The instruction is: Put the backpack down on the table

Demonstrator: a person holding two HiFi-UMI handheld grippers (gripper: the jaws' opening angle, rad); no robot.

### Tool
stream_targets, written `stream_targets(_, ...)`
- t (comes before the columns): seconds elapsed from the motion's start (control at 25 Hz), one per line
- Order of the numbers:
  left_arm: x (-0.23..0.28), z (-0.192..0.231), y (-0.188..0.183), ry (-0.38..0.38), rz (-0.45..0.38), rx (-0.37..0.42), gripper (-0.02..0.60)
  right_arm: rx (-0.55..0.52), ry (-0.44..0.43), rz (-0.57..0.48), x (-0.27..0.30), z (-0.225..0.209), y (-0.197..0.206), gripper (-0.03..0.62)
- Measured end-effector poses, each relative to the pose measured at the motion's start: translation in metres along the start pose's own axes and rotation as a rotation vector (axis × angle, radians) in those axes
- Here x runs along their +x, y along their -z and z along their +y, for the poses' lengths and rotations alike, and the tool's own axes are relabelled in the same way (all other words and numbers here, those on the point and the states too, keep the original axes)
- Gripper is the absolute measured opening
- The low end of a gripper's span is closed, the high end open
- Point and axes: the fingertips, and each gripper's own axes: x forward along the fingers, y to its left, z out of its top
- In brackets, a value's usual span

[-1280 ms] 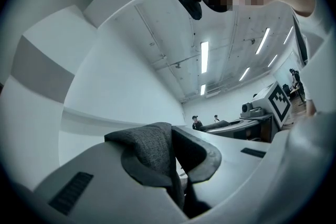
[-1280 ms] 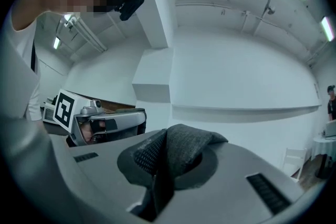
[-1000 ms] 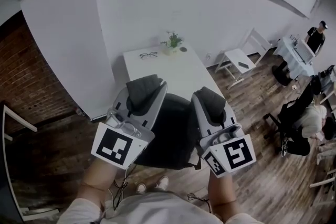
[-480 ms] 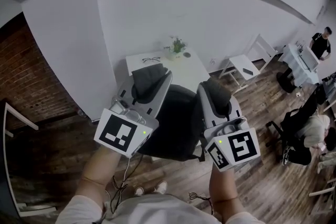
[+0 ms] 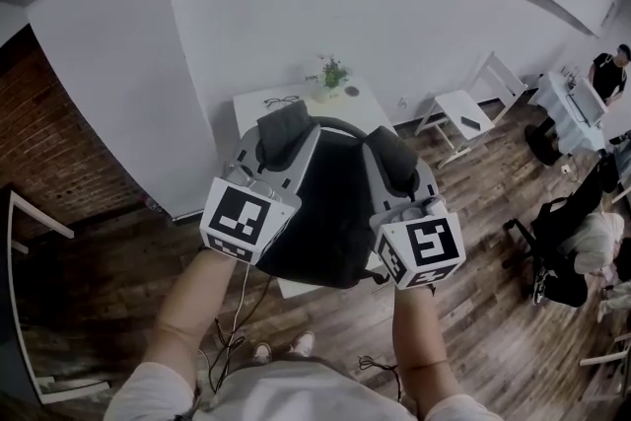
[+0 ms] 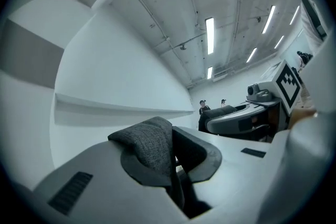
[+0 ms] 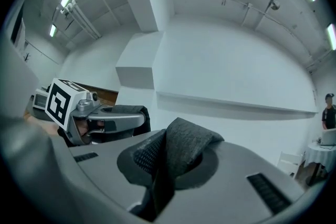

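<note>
Left gripper (image 5: 283,129) clamping backpack (image 5: 330,212), right gripper (image 5: 390,153) clamping it too, over white table (image 5: 258,110).

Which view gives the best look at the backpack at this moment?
The head view: the backpack, a dark body, hangs between the left gripper and right gripper, over the white table. The left gripper view shows only a grey fabric fold pinched in its fingers; the right gripper view shows the same.

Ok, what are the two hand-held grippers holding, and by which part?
The black backpack: left hand-held gripper and right hand-held gripper each pinch a grey strap near its top.
</note>
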Motion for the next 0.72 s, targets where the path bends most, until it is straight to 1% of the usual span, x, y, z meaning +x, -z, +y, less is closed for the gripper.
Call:
stream_targets(0.16, 0.002, -0.002, 0.026, -0.015, 0.056, -0.004, 0.043, 0.007, -0.017, 0.043, 0.006, 0.001, 0.022, 0.057)
stream_targets(0.4, 0.010, 0.005, 0.076, 0.006, 0.142, -0.046, 0.043, -0.016, -0.041, 0.150, 0.025, 0.001, 0.070, 0.057)
stream_targets(0.72, 0.024, 0.000, 0.140, -0.001, 0.260, -0.069, 0.043, -0.016, -0.030, 0.258, 0.043, -0.012, 0.129, 0.057)
